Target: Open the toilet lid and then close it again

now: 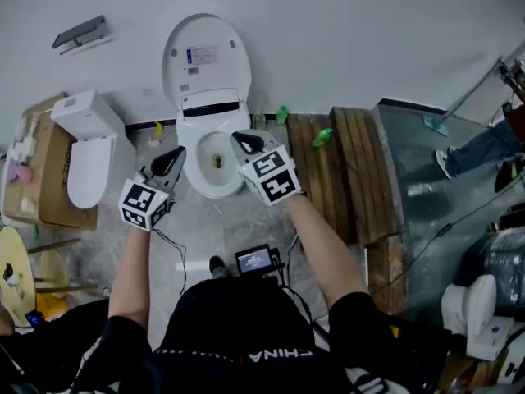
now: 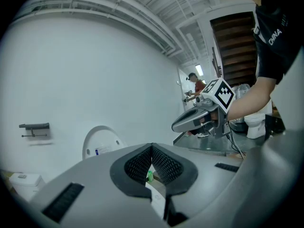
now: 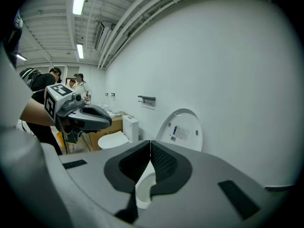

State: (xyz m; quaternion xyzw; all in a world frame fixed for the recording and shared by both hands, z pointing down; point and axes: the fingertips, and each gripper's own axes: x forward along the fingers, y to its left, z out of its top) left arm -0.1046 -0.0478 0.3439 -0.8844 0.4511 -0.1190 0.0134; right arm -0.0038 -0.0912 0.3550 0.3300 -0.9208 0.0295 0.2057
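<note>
The white toilet stands against the wall with its lid (image 1: pixel 205 60) raised upright and the bowl (image 1: pixel 212 162) uncovered. My left gripper (image 1: pixel 175 158) hovers at the bowl's left rim, shut and holding nothing. My right gripper (image 1: pixel 243 139) hovers at the bowl's right rim, also shut and empty. In the left gripper view the shut jaws (image 2: pixel 152 150) point past the lid (image 2: pixel 99 144), and the right gripper (image 2: pixel 189 121) shows at the right. In the right gripper view the lid (image 3: pixel 183 132) stands ahead, the bowl (image 3: pixel 145 186) shows below the shut jaws, and the left gripper (image 3: pixel 90 118) is at the left.
A second toilet (image 1: pixel 86 150) sits on a cardboard box at the left. A paper holder (image 1: pixel 79 33) hangs on the wall. A wooden pallet (image 1: pixel 344 167) with a green bottle (image 1: pixel 322 136) lies at the right. A bystander's legs (image 1: pixel 480 150) and another toilet (image 1: pixel 476 310) are further right.
</note>
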